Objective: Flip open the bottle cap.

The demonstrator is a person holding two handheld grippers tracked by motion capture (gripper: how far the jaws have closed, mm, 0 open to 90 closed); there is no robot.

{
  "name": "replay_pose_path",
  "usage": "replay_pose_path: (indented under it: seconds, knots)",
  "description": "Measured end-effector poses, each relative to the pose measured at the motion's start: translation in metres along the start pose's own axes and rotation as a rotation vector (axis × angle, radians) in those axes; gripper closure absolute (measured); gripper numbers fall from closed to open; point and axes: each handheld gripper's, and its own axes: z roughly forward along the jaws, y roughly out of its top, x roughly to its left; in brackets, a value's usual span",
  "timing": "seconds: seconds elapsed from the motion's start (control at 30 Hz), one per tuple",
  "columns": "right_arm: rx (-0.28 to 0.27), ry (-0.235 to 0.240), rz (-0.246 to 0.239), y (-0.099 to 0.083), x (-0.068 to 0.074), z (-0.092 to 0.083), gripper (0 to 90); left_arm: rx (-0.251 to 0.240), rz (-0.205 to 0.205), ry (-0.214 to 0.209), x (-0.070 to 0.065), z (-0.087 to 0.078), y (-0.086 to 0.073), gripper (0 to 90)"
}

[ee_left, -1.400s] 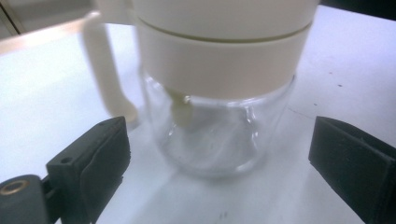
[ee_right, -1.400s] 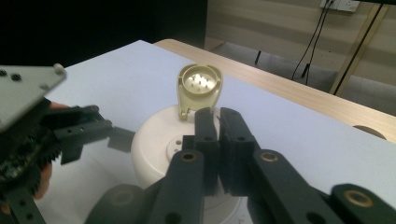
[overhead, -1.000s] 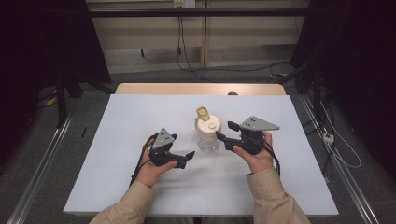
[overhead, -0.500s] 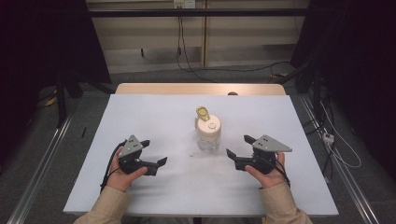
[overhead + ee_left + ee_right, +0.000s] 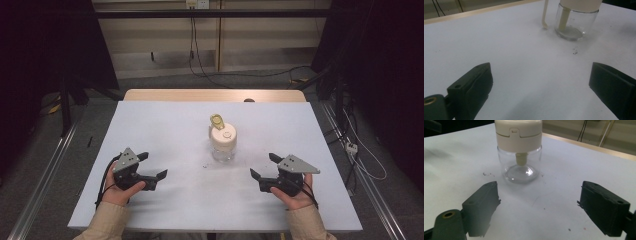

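Observation:
A small clear glass jar (image 5: 222, 149) with a cream lid (image 5: 518, 133) stands upright mid-table, and a yellowish flap (image 5: 217, 120) sticks up behind the lid. In the left gripper view the jar (image 5: 576, 23) has a cream stick (image 5: 545, 15) leaning beside it. My left gripper (image 5: 152, 165) rests near the table's front left, open and empty. My right gripper (image 5: 264, 166) rests near the front right, and its jaws have just been opening with nothing between them. Both grippers point toward the jar, well apart from it. In their own views, the left gripper (image 5: 541, 85) and the right gripper (image 5: 539, 205) stand wide.
The white table top (image 5: 165, 125) has a wooden strip (image 5: 210, 95) along its far edge. A few dark specks (image 5: 484, 173) lie by the jar's base. Cables (image 5: 360, 160) and rails run on the floor beside the table.
Both hands have drawn back from the jar toward the near edge and spread apart. The right gripper, which was at the jar's lid, is now clear of it with wider jaws.

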Motion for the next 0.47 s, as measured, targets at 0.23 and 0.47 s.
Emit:
replay_pose_path:
  seconds: [0.23, 0.47]
  knots:
    - [0.009, -0.009, 0.015, -0.009, -0.002, -0.006, 15.1, -0.009, -0.004, 0.003, 0.001, -0.003, -0.001, 4.7]
    - [0.021, -0.021, 0.025, -0.013, -0.007, -0.006, 14.9, -0.01, -0.018, 0.007, 0.003, -0.003, -0.002, 4.7]
